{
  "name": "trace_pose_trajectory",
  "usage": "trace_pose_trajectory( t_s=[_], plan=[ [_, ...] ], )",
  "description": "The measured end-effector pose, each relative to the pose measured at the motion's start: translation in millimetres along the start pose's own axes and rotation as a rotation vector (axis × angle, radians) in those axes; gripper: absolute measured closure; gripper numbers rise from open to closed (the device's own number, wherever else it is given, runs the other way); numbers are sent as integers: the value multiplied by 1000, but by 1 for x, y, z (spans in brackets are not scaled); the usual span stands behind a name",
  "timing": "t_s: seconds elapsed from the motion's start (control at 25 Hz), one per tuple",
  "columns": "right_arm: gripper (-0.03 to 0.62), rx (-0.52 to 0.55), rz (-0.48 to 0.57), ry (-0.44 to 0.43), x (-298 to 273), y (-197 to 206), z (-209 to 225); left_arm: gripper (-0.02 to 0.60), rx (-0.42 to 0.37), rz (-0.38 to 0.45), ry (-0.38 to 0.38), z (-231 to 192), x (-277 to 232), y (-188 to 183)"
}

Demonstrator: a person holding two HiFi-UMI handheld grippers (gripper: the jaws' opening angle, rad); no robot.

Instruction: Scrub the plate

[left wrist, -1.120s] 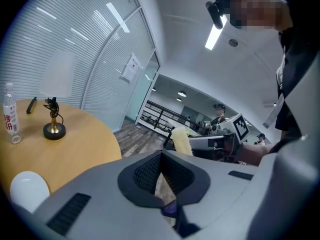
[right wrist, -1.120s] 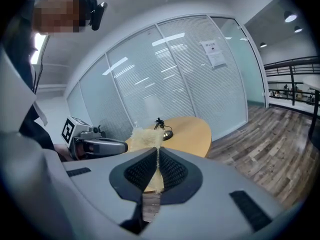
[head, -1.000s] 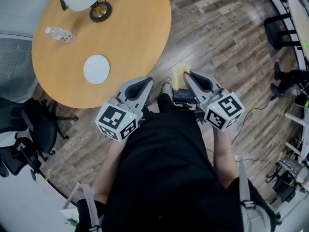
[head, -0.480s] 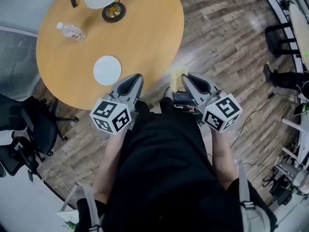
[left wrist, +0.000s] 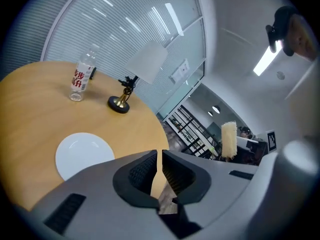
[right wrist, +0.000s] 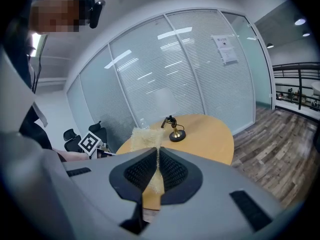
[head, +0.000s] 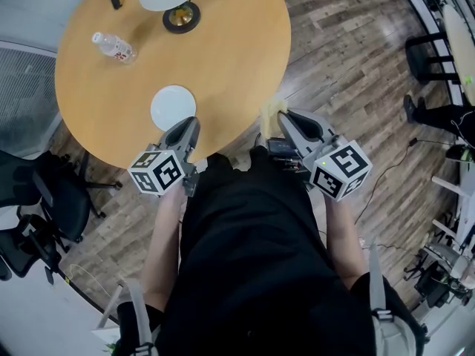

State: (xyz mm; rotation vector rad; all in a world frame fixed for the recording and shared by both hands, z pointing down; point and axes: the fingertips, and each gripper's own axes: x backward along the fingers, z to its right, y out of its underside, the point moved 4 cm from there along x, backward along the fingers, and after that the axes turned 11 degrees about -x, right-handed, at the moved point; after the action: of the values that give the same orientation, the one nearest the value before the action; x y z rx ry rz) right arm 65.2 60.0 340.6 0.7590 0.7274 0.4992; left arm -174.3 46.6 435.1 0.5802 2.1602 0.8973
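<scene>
- The white plate (head: 173, 107) lies flat on the round wooden table (head: 223, 50), close to the table's near edge.
- The left gripper (head: 189, 124) is just on the near side of the plate, with its tips at the plate's near rim. I cannot tell if they touch it.
- Its jaws are almost pressed together and are just starting to part. Nothing is between them.
- The right gripper (head: 282, 116) is off to the right, past the table edge and over the floor.
- Its jaws are pinching a yellow sponge (head: 271, 111). The sponge sticks out long-ways past the tips, pointing far.
- So the plate lies to the left of the sponge and a little farther away. The left gripper is much nearer to the plate.
- I think the sponge has to go left and onto the table before any scrubbing can start.
- The plate is round, so it has no long side.
- Count: one plate, one sponge, two grippers, one water bottle (head: 113, 47) and one lamp (head: 181, 17).
</scene>
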Motion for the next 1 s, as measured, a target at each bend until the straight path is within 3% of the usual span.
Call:
trace_pose_trajectory(
  t_s=[0.16, 0.44, 0.64, 0.88, 1.0],
  plan=[
    [568, 7, -14, -9, -13, 4, -11, 508, 66, -17, -19, -25, 5, 12],
    [568, 34, -48, -40, -48, 7, -37, 475, 194, -38, -60, -68, 15, 35],
    [568, 34, -59, -37, -65, 10, -50, 418, 317, -92, -64, -97, 20, 65],
    [568, 31, -64, -12, -72, 12, -56, 374, 457, -97, -75, -123, 26, 85],
    [568, 33, -66, -1, -74, 13, -59, 347, 569, -85, -77, -136, 26, 95]
  ],
)
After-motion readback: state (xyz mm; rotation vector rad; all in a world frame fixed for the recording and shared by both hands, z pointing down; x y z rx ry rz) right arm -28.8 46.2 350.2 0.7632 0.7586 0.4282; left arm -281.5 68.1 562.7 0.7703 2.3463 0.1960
